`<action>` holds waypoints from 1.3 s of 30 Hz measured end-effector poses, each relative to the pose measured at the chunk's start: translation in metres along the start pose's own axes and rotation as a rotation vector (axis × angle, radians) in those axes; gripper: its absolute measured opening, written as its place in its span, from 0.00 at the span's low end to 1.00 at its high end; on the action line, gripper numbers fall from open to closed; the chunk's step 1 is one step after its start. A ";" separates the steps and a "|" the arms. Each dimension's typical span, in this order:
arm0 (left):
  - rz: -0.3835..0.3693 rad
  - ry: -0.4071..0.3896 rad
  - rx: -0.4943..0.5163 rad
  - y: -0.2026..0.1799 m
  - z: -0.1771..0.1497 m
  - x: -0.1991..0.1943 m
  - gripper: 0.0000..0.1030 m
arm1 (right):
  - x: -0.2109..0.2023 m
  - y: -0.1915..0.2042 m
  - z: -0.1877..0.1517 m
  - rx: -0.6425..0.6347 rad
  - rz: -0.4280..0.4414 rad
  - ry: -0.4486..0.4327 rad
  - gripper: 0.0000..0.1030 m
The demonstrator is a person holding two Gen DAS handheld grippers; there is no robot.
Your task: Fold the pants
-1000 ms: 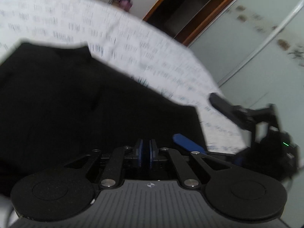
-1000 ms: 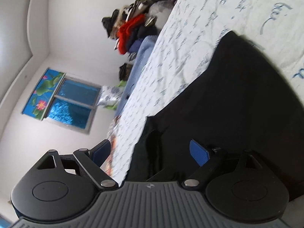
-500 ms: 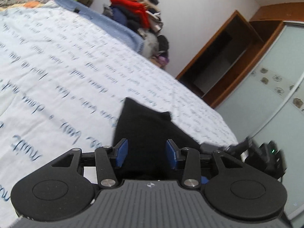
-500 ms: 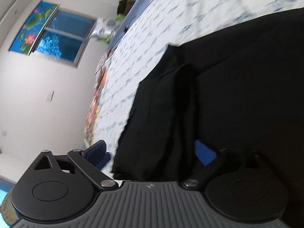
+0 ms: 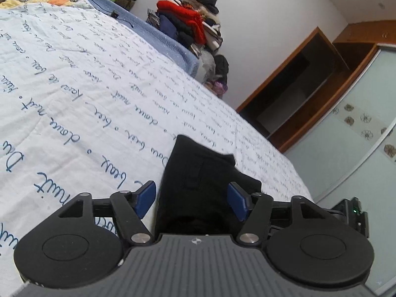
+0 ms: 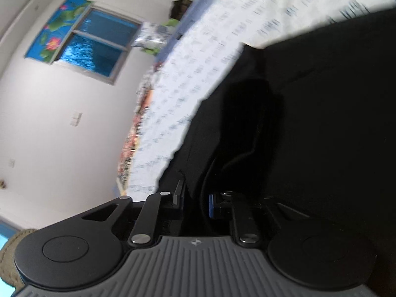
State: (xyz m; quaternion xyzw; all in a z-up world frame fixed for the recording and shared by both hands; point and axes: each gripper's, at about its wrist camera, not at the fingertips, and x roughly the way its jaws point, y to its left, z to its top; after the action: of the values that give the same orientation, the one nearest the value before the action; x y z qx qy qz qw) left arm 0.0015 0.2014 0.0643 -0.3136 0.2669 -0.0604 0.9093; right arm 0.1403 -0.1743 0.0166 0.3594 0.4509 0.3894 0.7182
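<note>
Black fabric pants [image 5: 198, 183] lie on the script-printed white bedspread [image 5: 74, 94], between the just-widened left hand-held gripper [image 5: 191, 199] jaws, while the right hand-held gripper [image 6: 195, 201] has just pinched them.

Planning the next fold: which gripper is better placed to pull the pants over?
Right. The right gripper has just closed on the black pants; the left gripper has just opened, gripping nothing.

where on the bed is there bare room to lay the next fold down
Free: the wide printed bedsheet left of and beyond the black pants, up to the blue blanket along the far edge. Crowded: the far corner with the clothes pile, and the strip right of the pants, where the bed edge is close.
</note>
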 end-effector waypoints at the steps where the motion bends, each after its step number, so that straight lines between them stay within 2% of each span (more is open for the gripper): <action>1: -0.004 -0.007 0.000 -0.002 0.002 -0.002 0.66 | -0.005 0.004 0.002 -0.007 0.020 -0.008 0.14; 5: -0.027 -0.021 0.018 -0.013 0.008 -0.008 0.70 | -0.024 0.013 0.016 -0.036 0.051 -0.030 0.14; 9: -0.083 -0.021 0.065 -0.034 0.012 -0.010 0.70 | -0.063 0.014 0.028 -0.066 0.044 -0.075 0.11; 13: -0.140 -0.011 0.128 -0.060 0.006 -0.003 0.75 | -0.123 0.005 0.035 -0.091 -0.007 -0.136 0.11; 16: -0.154 0.008 0.142 -0.069 -0.003 0.012 0.75 | -0.150 -0.018 0.032 -0.028 -0.051 -0.139 0.14; 17: -0.155 0.022 0.132 -0.069 -0.006 0.018 0.75 | -0.153 -0.029 0.029 0.014 -0.073 -0.139 0.14; 19: -0.139 0.057 0.122 -0.070 -0.012 0.027 0.75 | -0.147 -0.049 0.026 0.099 -0.130 -0.102 0.23; 21: -0.127 0.089 0.132 -0.070 -0.015 0.033 0.75 | -0.140 -0.069 0.022 0.158 -0.167 -0.081 0.23; 25: -0.114 0.098 0.156 -0.064 -0.020 0.028 0.75 | -0.138 -0.092 0.016 0.225 -0.144 -0.082 0.25; 31: -0.116 0.118 0.166 -0.070 -0.024 0.032 0.75 | -0.121 -0.081 0.016 0.176 -0.146 -0.043 0.30; 32: -0.121 0.120 0.175 -0.073 -0.024 0.033 0.75 | -0.119 -0.077 0.015 0.141 -0.145 -0.055 0.28; 34: -0.129 0.123 0.195 -0.078 -0.026 0.034 0.76 | -0.113 -0.068 0.013 0.074 -0.178 -0.037 0.20; 39: -0.138 0.115 0.217 -0.083 -0.026 0.033 0.79 | -0.134 -0.052 0.020 0.013 -0.151 -0.060 0.15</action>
State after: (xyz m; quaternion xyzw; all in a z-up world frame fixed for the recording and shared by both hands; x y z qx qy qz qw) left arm 0.0207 0.1125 0.0823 -0.2271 0.2882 -0.1693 0.9147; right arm 0.1320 -0.3188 0.0269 0.3403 0.4576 0.3201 0.7565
